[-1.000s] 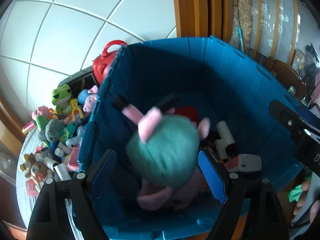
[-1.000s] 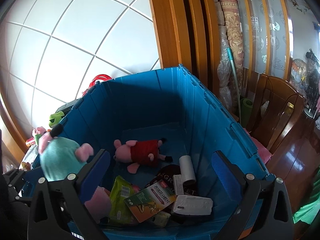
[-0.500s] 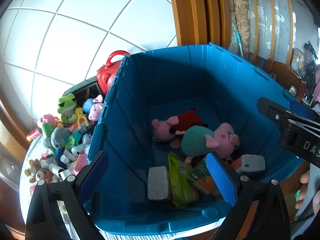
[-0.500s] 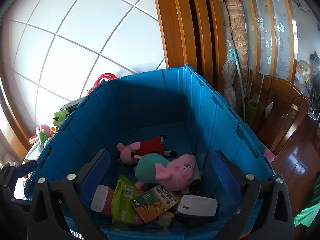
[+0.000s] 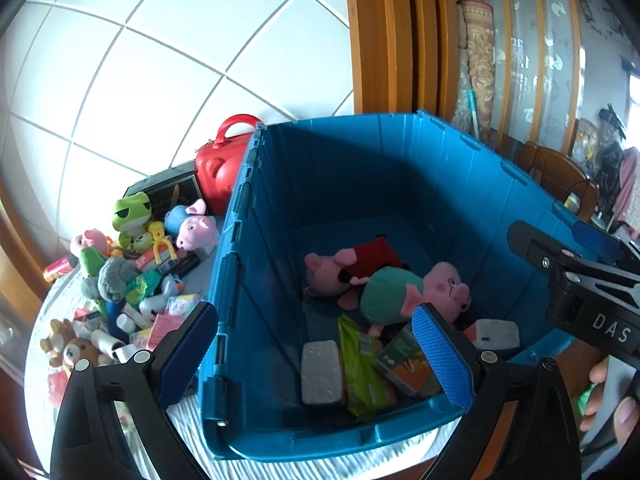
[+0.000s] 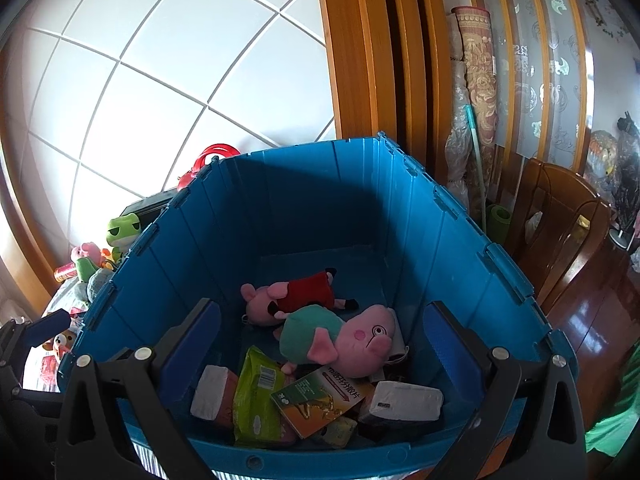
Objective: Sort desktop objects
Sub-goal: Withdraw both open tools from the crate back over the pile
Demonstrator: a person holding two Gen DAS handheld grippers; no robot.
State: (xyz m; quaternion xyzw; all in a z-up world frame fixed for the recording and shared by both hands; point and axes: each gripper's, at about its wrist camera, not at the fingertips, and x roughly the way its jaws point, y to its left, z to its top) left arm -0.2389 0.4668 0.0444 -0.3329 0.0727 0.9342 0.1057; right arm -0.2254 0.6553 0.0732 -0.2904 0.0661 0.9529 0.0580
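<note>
Teal-dressed pig plush (image 6: 336, 340) lying in blue crate (image 6: 312, 184), we note snout toward right wall, long axis crosswise, left gripper (image 5: 316, 354) and right gripper (image 6: 320, 354) both spread, empty.

In front of you the crate (image 5: 400, 152) stands on the table's (image 5: 280, 468) right part. In it, two pigs (image 6: 340, 336) lie touching mid-floor, one (image 6: 296, 296) behind the other. Packets (image 6: 316, 396) lie along the crate's near wall. Left of the crate a toy pile (image 5: 128, 280) covers the table, a frog (image 5: 130, 216) and case (image 5: 222, 168) at its far edge.
</note>
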